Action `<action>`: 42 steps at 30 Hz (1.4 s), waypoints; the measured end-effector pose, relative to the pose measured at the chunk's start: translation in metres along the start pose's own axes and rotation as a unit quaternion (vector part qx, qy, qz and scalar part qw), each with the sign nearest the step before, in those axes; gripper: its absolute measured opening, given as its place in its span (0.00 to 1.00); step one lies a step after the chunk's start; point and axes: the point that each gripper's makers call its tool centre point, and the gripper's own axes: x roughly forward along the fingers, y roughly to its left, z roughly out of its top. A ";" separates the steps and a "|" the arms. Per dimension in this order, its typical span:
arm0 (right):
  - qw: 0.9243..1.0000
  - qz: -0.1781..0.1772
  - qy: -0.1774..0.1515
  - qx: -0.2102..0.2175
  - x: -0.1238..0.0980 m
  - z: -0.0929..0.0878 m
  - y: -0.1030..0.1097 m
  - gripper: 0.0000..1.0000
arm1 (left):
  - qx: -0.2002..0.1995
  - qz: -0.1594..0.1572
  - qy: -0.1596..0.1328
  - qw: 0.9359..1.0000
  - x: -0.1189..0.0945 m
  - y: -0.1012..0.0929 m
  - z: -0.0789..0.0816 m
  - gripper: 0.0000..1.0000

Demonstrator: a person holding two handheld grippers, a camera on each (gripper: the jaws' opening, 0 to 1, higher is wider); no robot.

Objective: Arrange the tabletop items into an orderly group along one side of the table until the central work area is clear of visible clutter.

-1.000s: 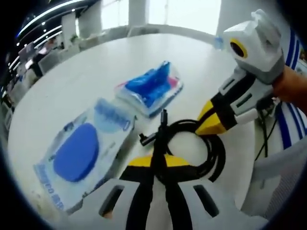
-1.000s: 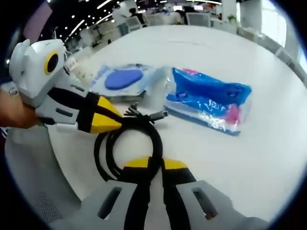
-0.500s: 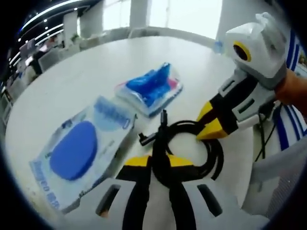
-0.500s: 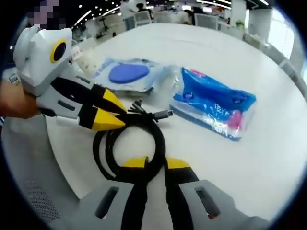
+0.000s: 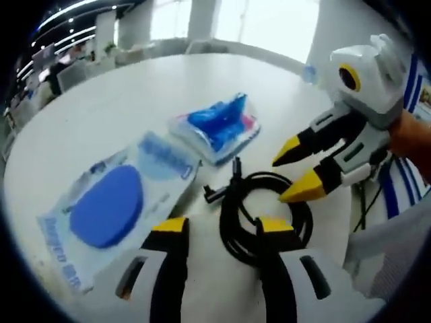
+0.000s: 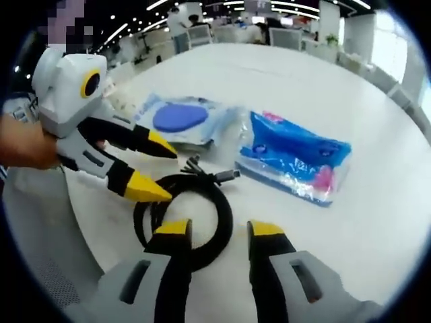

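The coiled black cable (image 5: 266, 215) lies flat on the white round table (image 5: 121, 101), near the table edge closest to the person, with its plug ends pointing toward the packets. Both grippers are released: the left gripper (image 5: 222, 232) has its jaws spread on either side of the coil's near arc, and the right gripper (image 6: 214, 232) likewise straddles the coil's near arc without pinching it.

In the left gripper view, 2 packets sit just beyond the cable: the packet with the blue oval pad (image 5: 108, 205) to the left, and the blue plastic-wrapped pack (image 5: 215, 124) farther off.

I judge the grouping mostly done: 3 items cluster on the near side, and the far tabletop looks bare. Tidying their alignment may remain.

The packet printing is too blurred to read, and the table's near edge is hidden behind the gripper bodies.
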 end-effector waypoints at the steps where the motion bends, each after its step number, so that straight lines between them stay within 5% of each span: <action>1: 1.000 0.000 -0.004 0.000 0.000 0.001 0.001 0.39 | 0.006 -0.002 0.002 1.000 0.000 -0.001 -0.002 0.47; 17: 0.998 -0.021 -0.065 0.004 -0.007 0.021 0.005 0.82 | 0.024 -0.022 -0.021 0.999 -0.020 -0.009 -0.004 0.67; 29: 0.995 -0.034 -0.091 -0.006 -0.021 0.035 0.019 0.95 | 0.014 -0.025 -0.054 0.998 -0.049 -0.014 -0.001 0.86; 35: 0.993 -0.038 -0.114 -0.016 -0.031 0.049 0.033 0.99 | 0.018 -0.014 -0.086 0.996 -0.079 -0.011 0.006 0.98; 42: 0.990 -0.043 -0.132 -0.033 -0.041 0.063 0.052 0.99 | -0.012 0.002 -0.120 0.993 -0.120 0.004 0.006 0.99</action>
